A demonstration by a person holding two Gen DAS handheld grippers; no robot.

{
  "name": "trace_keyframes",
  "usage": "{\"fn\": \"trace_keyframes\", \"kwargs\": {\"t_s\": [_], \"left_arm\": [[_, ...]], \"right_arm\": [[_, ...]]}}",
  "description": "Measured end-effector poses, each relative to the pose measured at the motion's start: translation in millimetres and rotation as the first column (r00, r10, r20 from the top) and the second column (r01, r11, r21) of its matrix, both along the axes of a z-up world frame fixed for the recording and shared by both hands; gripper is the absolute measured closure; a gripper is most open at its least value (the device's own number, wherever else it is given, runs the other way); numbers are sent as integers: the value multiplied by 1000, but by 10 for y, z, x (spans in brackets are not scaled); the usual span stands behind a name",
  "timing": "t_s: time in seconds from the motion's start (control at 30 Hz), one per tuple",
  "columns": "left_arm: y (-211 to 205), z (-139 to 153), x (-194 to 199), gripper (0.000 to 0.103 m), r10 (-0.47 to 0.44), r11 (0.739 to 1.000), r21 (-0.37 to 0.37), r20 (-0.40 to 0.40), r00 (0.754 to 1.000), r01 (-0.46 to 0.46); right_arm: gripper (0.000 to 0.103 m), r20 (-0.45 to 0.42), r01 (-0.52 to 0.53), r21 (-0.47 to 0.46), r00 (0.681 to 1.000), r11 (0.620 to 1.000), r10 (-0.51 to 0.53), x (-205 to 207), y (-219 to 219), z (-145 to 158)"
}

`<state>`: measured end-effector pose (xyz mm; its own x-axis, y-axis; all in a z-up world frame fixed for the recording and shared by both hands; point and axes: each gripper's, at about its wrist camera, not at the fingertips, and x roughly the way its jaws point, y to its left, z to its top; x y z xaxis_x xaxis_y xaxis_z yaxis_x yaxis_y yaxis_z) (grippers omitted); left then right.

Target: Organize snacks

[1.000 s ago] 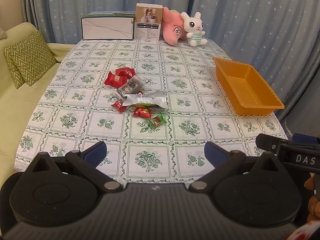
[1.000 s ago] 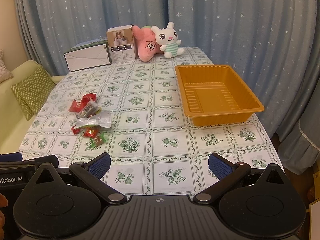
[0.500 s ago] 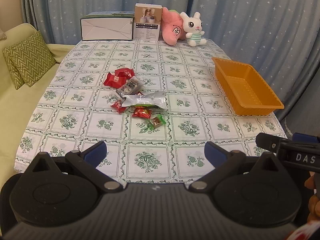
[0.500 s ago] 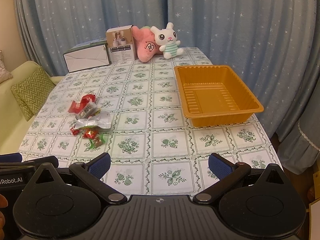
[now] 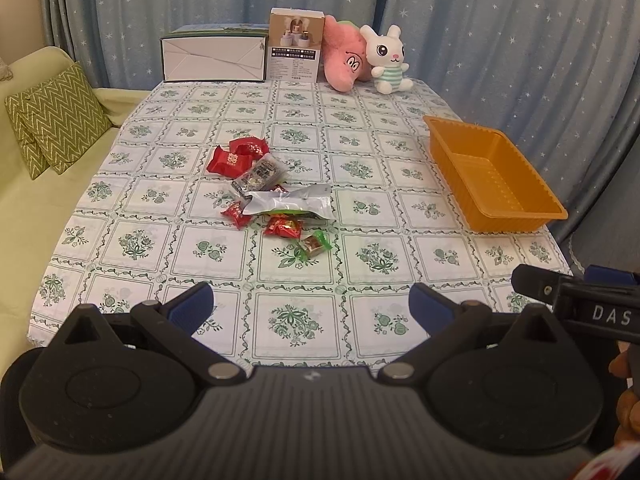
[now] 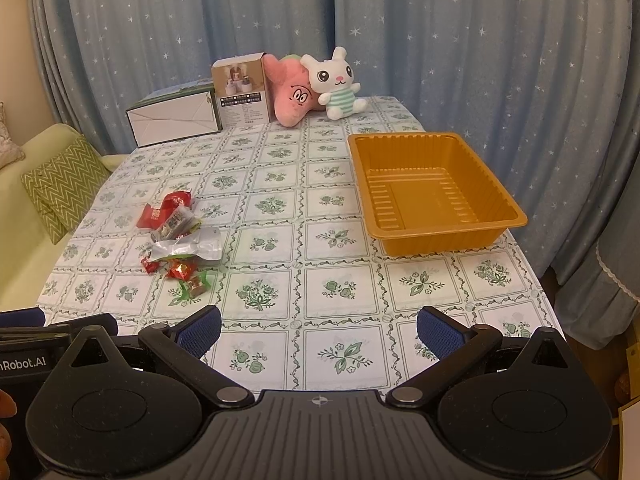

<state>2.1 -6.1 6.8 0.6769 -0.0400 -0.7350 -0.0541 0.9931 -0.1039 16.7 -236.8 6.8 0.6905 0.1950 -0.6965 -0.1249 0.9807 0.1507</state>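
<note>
A: Left hand-held gripper (image 5: pixel 310 306) — fingers spread wide, nothing between the blue pads (image 5: pixel 191 306). Hovering over the near edge of the surface (image 5: pixel 296 322), clear of the snacks.

B: Right hand-held gripper (image 6: pixel 319 330) — likewise released, grasping nothing. Level with the left one at the near edge, just to its right; seen from the left wrist as a black bar at far right.

A: Snack pile (image 5: pixel 272 196) — clustered left of centre on the surface, well apart from both grippers. Red packets (image 5: pixel 236 156) at the far end, a dark clear-wrapped packet (image 5: pixel 258 174) touching them, then a silver pouch (image 5: pixel 290 202) lying flat across the middle.

B: Nearer side — small red candy (image 5: pixel 235 214) at the pouch's left corner, a red-and-gold candy (image 5: pixel 285 227) just below the pouch, a green-wrapped candy (image 5: pixel 314 245) closest, slightly apart.

A: Orange tray (image 6: pixel 496 188) — on the right side of the surface, near its edge, empty inside. Well apart from the pile.

B: Far edge — white box (image 5: pixel 214 58) lying flat, small upright carton (image 5: pixel 295 50) touching it, pink plush (image 5: pixel 344 60) and white rabbit plush (image 5: pixel 388 60) side by side. Blue star curtain (image 5: pixel 500 20) behind. Green sofa with zigzag cushion (image 5: pixel 56 118) off to the left.
</note>
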Motion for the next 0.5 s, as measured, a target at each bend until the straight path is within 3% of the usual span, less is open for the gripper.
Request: {"fn": "trace_keyframes", "kwargs": {"t_s": [0.27,0.5], "left_arm": [[169,-70,83,0,29,1000,-9,-6,1000,-29],[504,-234,336,0,34,999,-6,-12,999,-34]], "right_arm": [[0,24,6,11,1000,1000,-6,88,39,-17],[0,43,-80,48,996,996,78,324,298,-194]]}}
